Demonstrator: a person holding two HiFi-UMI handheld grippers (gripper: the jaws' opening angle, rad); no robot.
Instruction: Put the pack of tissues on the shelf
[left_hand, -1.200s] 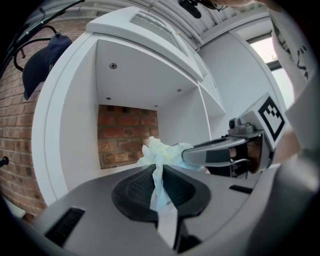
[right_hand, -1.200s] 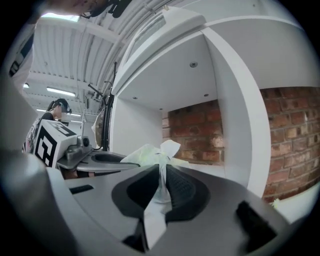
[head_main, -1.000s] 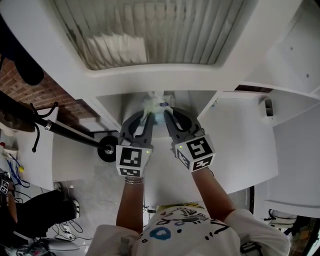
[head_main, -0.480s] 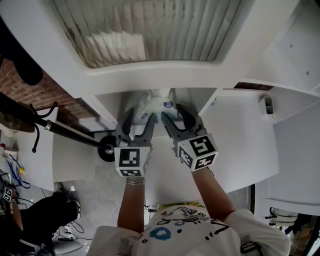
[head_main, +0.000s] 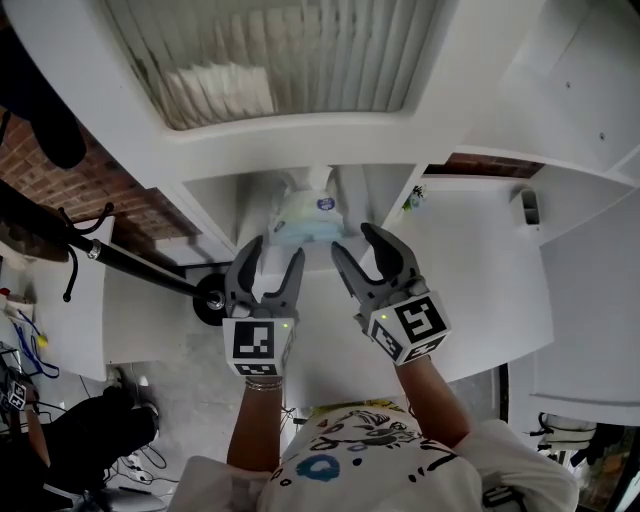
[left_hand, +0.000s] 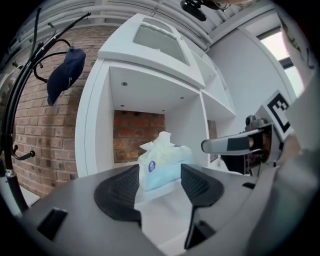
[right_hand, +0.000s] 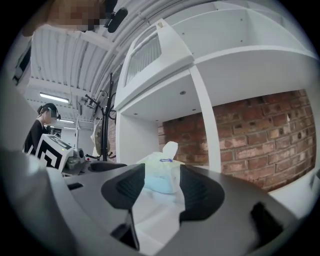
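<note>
The pale blue pack of tissues (head_main: 308, 218) stands upright on the white shelf (head_main: 322, 352), inside the open compartment, with a tissue sticking out of its top. My left gripper (head_main: 272, 258) and right gripper (head_main: 358, 245) hang side by side just in front of it, both open and empty. Their jaws have just been opening, and the pack lies beyond the fingertips, touching neither. In the left gripper view the pack (left_hand: 162, 165) shows in the gap of the spread jaws, ahead of them. The right gripper view shows the pack (right_hand: 161, 177) the same way.
A brick wall (right_hand: 260, 135) backs the compartment, with white side panels (left_hand: 192, 135) on both sides. A black coat stand (head_main: 130, 265) with a dark cap (left_hand: 65, 75) stands to the left. A person (right_hand: 42, 125) stands far off at the left.
Both grippers were shut on the pack and have opened and let go. They have drawn back toward me, and the pack stays on the shelf.
</note>
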